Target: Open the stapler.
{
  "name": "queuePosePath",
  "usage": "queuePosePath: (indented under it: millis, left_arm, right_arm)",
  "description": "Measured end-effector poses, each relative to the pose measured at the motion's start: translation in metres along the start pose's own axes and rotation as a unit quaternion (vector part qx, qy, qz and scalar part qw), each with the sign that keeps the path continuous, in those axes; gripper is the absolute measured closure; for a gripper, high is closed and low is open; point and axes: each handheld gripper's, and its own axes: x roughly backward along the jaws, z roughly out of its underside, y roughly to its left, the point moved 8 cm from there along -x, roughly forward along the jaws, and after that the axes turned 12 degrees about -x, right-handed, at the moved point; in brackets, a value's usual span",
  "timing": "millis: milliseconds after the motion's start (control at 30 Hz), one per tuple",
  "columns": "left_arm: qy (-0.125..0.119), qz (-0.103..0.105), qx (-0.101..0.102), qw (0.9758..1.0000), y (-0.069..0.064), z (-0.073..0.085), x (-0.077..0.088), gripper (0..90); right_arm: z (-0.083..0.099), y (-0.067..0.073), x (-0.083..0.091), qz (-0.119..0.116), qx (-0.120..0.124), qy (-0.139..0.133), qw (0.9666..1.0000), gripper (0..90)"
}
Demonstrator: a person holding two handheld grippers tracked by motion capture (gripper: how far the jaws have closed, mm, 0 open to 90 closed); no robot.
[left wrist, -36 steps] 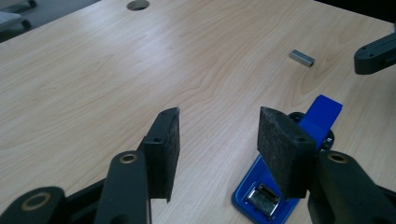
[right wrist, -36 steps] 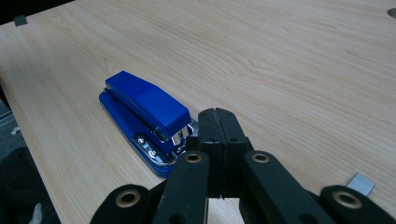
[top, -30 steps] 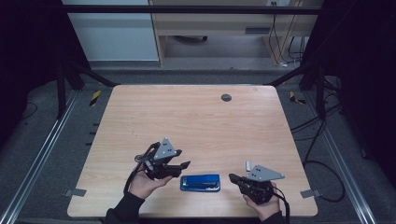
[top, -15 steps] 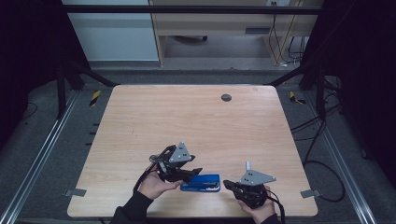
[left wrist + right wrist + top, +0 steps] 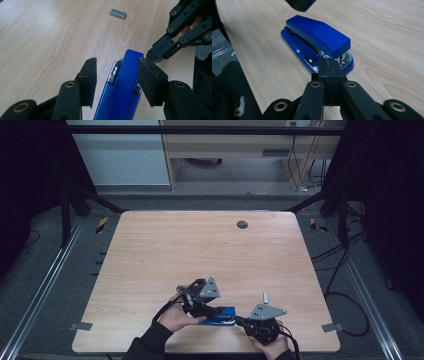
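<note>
A blue stapler (image 5: 225, 315) (image 5: 123, 85) (image 5: 317, 37) lies flat on the wooden table (image 5: 200, 250), near its front edge. My left gripper (image 5: 215, 312) (image 5: 116, 75) is open, one jaw on each side of the stapler's body; the right-hand pad looks to touch it, the left-hand one stands apart. My right gripper (image 5: 241, 321) (image 5: 329, 67) is shut with nothing held, its tips right at the stapler's metal front end. The left gripper view also shows the right gripper (image 5: 160, 52) at the stapler's far end.
A small grey metal block (image 5: 266, 296) (image 5: 118, 13) lies on the table just beyond the right gripper. A dark round grommet (image 5: 242, 224) sits near the table's far edge. Metal rails and cables run along both sides of the table.
My left gripper has moved right and forward, and its open jaws now straddle the stapler. My right gripper has shifted slightly toward the front edge, against the stapler's end. The stapler stayed put.
</note>
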Motion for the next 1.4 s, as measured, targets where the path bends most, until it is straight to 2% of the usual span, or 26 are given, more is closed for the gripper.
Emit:
queuePosePath:
  millis: [167,433,600,633,733,967,1400]
  left_arm:
    - [0.025,0.017,-0.019,0.9994,-0.002,0.003,-0.012,50.9]
    - [0.046,0.046,-0.041,0.9970,-0.008,0.006,-0.025,53.1]
    - [0.052,0.059,-0.044,0.9959,-0.010,0.007,-0.029,55.6]
    - [0.058,0.062,-0.052,0.9950,-0.009,0.008,-0.030,56.0]
    - [0.061,0.067,-0.049,0.9946,-0.011,0.009,-0.034,56.8]
    - [0.064,0.076,-0.056,0.9935,-0.012,0.009,-0.039,59.4]
    - [0.066,0.088,-0.062,0.9920,-0.011,0.010,-0.041,61.5]
  right_arm:
    - [0.001,0.001,-0.003,-0.011,-0.005,0.003,0.9999,90.0]
    - [0.003,0.000,-0.008,-0.005,0.002,0.012,0.9999,90.0]
    - [0.003,0.000,-0.009,-0.004,0.003,0.011,0.9999,90.0]
    - [0.003,0.000,-0.010,-0.003,0.003,0.013,0.9999,90.0]
    - [0.003,0.000,-0.012,-0.002,0.005,0.014,0.9999,90.0]
    - [0.002,0.000,-0.015,-0.001,0.003,0.009,0.9999,90.0]
    - [0.003,-0.001,-0.018,0.003,0.006,0.003,1.0000,90.0]
